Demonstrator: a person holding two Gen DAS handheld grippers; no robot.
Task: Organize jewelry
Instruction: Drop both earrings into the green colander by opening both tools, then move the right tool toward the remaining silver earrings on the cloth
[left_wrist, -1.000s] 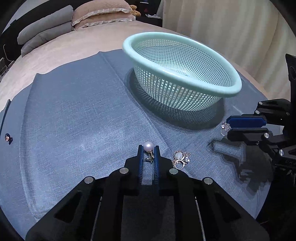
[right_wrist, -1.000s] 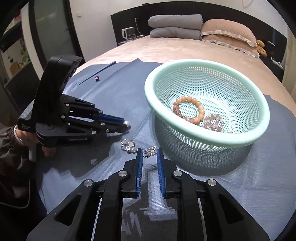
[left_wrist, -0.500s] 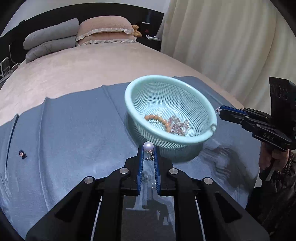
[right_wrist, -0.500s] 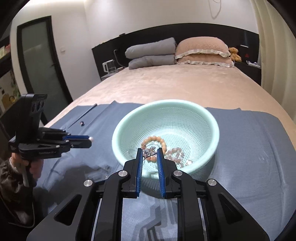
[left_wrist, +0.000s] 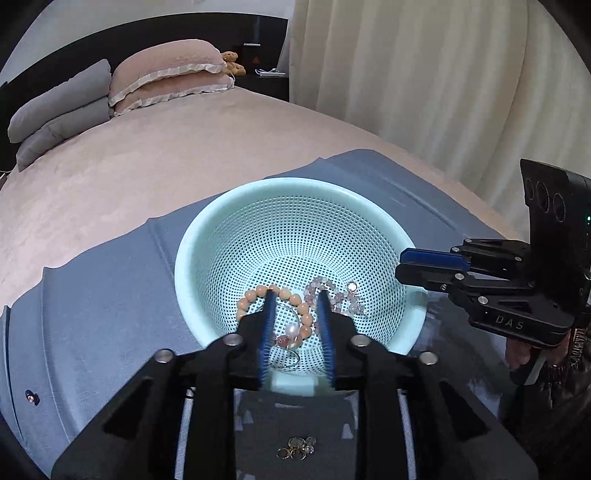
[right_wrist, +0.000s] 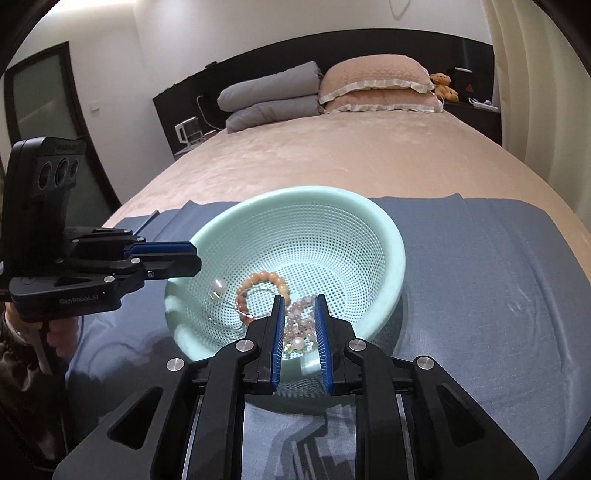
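bedroom light falls on a beige bedspread (left_wrist: 155, 173) with a blue-grey cloth (left_wrist: 110, 295) laid over its near end, grey and pink pillows stacked at the dark headboard and pale curtains on the right. far left on the cloth, well apart from everything, sits one small stud-like piece (left_wrist: 31, 397), too small to name. the mint mesh basket (left_wrist: 295, 184) stands in the middle of the cloth and already holds a peach bead bracelet (left_wrist: 258, 293), a pale pink bead bracelet (left_wrist: 325, 286) and a few loose crystals. the left gripper (left_wrist: 295, 306) hangs over the basket's near rim with its jaws opening – nothing is pressed between the pads, and the pearl earring (right_wrist: 218, 286) with its thin wire hoop is seen below them inside the basket, whether falling or landed i cannot tell. a cluster of small gold rings (left_wrist: 295, 448) lies on the cloth just under that gripper's body. to the right, the right gripper (right_wrist: 299, 306) also reaches over the basket, jaws nearly together; in its own view nothing is clearly pinched, so whether it holds anything i cannot tell. judged by look, these pieces are light, small and slick, the wire hoops easily bent – best pinched at the bead or the ring band, gently, since the soft cloth gives underneath.
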